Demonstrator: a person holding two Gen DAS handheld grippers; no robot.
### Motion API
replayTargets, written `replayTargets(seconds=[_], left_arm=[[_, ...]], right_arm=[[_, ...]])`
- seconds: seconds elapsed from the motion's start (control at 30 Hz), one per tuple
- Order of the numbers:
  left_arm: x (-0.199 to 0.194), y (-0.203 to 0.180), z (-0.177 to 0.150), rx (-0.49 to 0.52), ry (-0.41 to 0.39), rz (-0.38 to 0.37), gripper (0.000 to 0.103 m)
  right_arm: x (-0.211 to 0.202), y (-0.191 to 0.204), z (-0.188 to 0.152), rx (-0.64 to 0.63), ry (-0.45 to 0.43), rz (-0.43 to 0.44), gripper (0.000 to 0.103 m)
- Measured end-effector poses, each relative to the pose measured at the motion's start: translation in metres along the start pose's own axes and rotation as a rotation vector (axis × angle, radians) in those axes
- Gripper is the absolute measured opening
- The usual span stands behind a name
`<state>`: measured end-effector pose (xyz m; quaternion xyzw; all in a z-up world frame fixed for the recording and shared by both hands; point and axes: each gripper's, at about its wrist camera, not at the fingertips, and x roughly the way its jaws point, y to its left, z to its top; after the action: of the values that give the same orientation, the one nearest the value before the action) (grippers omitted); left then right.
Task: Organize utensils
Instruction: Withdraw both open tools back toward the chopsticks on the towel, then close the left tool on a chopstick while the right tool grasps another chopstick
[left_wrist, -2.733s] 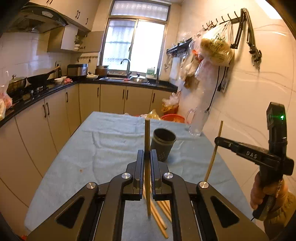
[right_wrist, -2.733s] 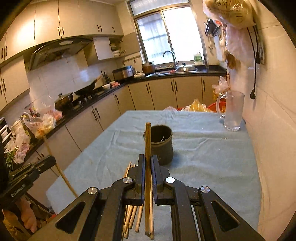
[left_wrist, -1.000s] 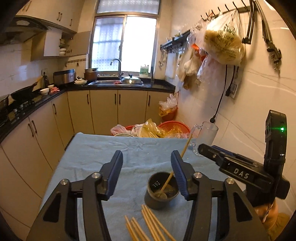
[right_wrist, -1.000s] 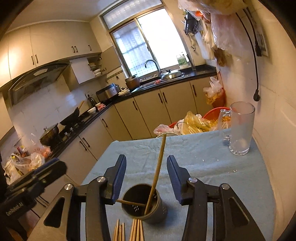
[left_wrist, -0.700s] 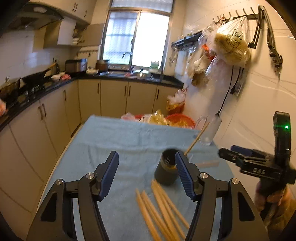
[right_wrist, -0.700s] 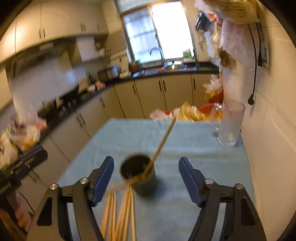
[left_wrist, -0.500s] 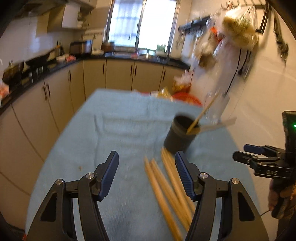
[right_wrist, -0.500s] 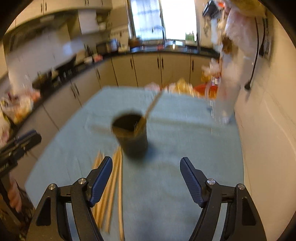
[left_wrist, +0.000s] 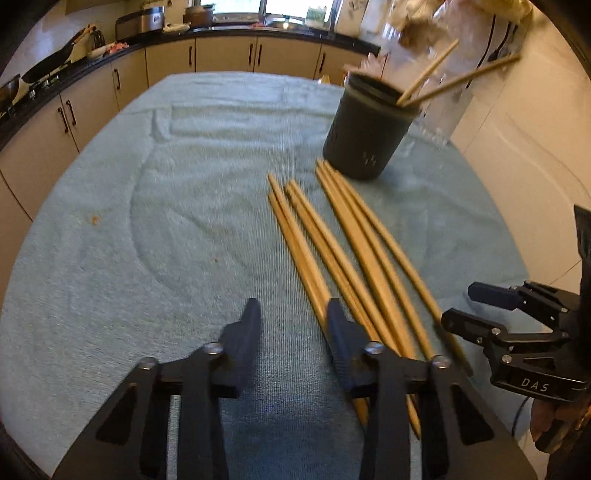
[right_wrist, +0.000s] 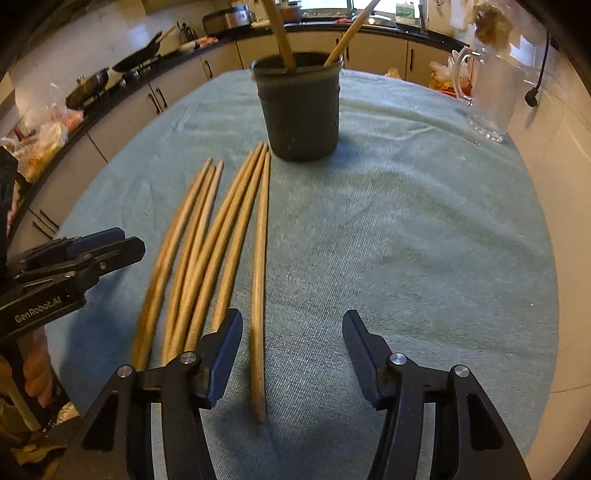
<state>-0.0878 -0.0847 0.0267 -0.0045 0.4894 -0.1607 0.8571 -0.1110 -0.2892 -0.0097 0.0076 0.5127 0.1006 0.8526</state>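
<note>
Here both grippers hang low over a table draped in a pale blue-green towel (left_wrist: 177, 206), each tilted down toward a loose row of wooden chopsticks (left_wrist: 343, 254) lying flat on the cloth.

The left gripper (left_wrist: 291, 319) has its jaws apart and closing. Between its fingers lies only bare towel; the leftmost chopstick of the row passes under or just beside its right finger (left_wrist: 341, 339), and whether that finger touches the stick cannot be told. The rest of the row fans away ahead and to the right of this gripper.

The right gripper (right_wrist: 291, 332) is wider open, its jaws also closing. One chopstick, the rightmost (right_wrist: 259, 280), lies on the towel between its fingers, close to the left finger (right_wrist: 221, 350) and well clear of the right one; neither pad presses on it. The other sticks lie just left of that left finger.

Straight ahead of both grippers, past the thin tips of the row, a dark round holder (right_wrist: 300, 107) stands upright on the towel, the nearest tips almost at its base. Two chopsticks (left_wrist: 439, 79) stand in it, leaning out over its rim.

Beyond the holder and to its right a clear glass mug (right_wrist: 487, 99) stands near the wall. In the right wrist view, the hand (right_wrist: 33, 373) holding the left gripper shows at the lower left.
</note>
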Motion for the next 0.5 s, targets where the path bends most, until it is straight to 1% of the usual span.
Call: replayTargets(seconds=[0.03,0.1,0.13,0.23,0.33,0.4,0.47,0.5], left_arm=[[0.004,-0.001,-0.001,-0.001,0.011,0.001,0.029],[0.006,-0.003,-0.002,0.001,-0.006,0.013,0.029],[0.006,-0.003,-0.001,0.004,-0.006,0.011,0.029],[0.007,-0.003,0.000,-0.007,0.001,-0.018,0.029],[0.009,-0.007,0.000,0.009,-0.007,-0.003,0.029],[0.010,-0.014,0.000,0.039,-0.016,0.034,0.029],[0.011,-0.016,0.001,0.050,-0.023,0.049,0.024],[0.011,-0.015,0.001,0.049,-0.022,0.044,0.024]], right_arm=[[0.003,0.000,0.000,0.001,0.005,-0.002,0.060],[0.008,0.001,0.000,0.003,0.015,-0.010,0.058],[0.008,0.002,0.001,-0.003,0.006,-0.020,0.058],[0.010,0.005,0.000,-0.021,0.004,-0.039,0.058],[0.011,0.008,-0.001,-0.041,0.001,-0.065,0.058],[0.013,0.010,0.001,-0.048,-0.003,-0.080,0.058],[0.014,0.010,0.002,-0.038,-0.009,-0.083,0.057],[0.014,0.009,0.003,-0.030,-0.012,-0.083,0.056]])
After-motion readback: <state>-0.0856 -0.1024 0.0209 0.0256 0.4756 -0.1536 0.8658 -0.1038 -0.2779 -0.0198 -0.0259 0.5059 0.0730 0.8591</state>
